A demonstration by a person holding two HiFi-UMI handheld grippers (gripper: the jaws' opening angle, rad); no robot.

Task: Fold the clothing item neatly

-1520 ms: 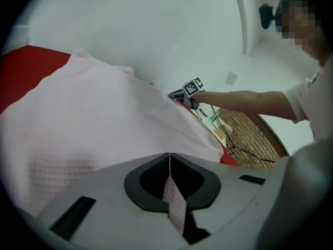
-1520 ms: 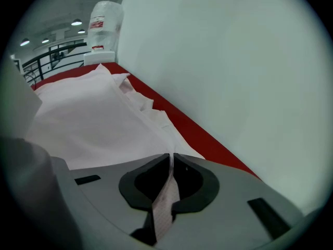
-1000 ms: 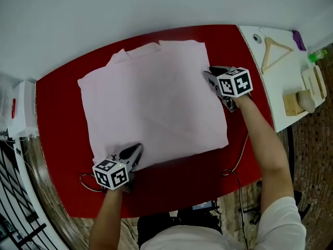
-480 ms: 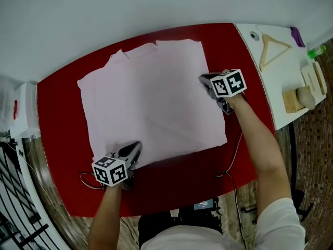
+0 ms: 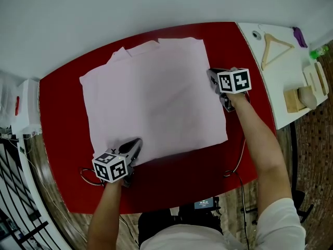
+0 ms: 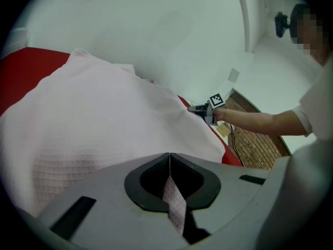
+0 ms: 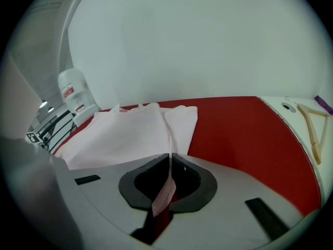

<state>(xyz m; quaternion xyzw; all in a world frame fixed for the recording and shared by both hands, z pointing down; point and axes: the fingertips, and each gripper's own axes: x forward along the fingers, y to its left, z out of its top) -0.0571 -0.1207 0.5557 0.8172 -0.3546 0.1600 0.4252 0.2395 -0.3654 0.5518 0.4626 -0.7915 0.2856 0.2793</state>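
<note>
Pale pink garment (image 5: 156, 98) lying spread flat on red table (image 5: 57, 119). Left hand-held gripper (image 5: 135, 144) clenching garment's near left corner, fold of cloth pinched between jaws. Right hand-held gripper (image 5: 211, 77) gripping garment's right edge, jaws just now closing onto strip of cloth. Wooden hanger (image 5: 274, 50) lying on white side table (image 5: 281, 87), well apart from garment.

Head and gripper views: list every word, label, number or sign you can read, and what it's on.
No text can be read.
Bottle: red label, too blurred to read.
Left cube, right cube: square patterns, no letters.
</note>
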